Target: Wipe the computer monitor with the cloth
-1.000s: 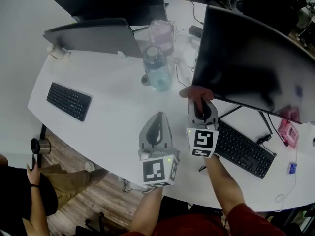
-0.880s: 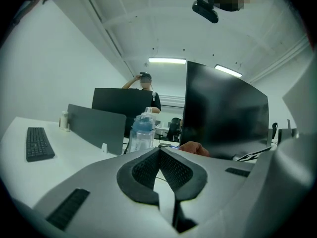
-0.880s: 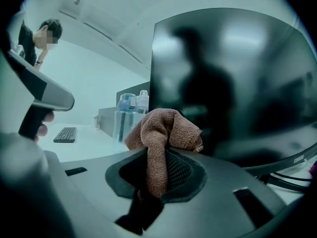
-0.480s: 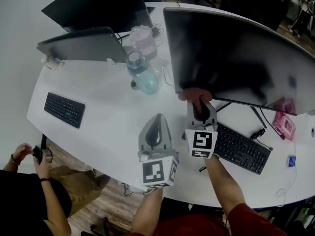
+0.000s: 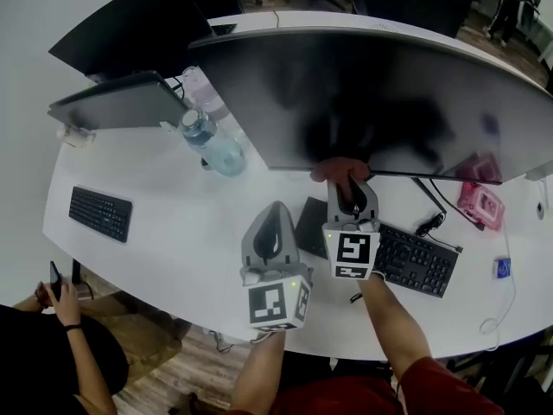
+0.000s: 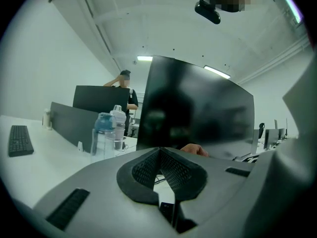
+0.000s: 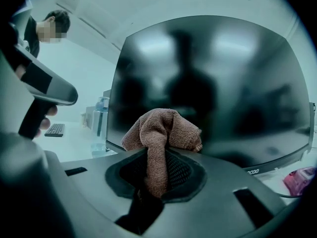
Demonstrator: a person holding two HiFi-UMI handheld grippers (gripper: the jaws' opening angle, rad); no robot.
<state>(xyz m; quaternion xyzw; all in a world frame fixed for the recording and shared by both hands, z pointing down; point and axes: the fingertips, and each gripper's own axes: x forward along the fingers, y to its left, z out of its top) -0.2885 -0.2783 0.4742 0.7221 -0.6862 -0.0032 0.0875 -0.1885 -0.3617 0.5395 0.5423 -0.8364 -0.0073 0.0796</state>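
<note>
Pressing a brown cloth (image 7: pixel 159 131) near the lower edge of the monitor (image 5: pixel 371 102).
Right gripper (image 5: pixel 352 194) clamps the cloth, seemingly touching the screen; left gripper (image 5: pixel 275 221) sits closed, empty.

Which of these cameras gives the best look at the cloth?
The right gripper view: the brown cloth fills its centre, pinched by the right gripper before the monitor. The head view shows a small bunch; the left gripper view only a sliver.
</note>
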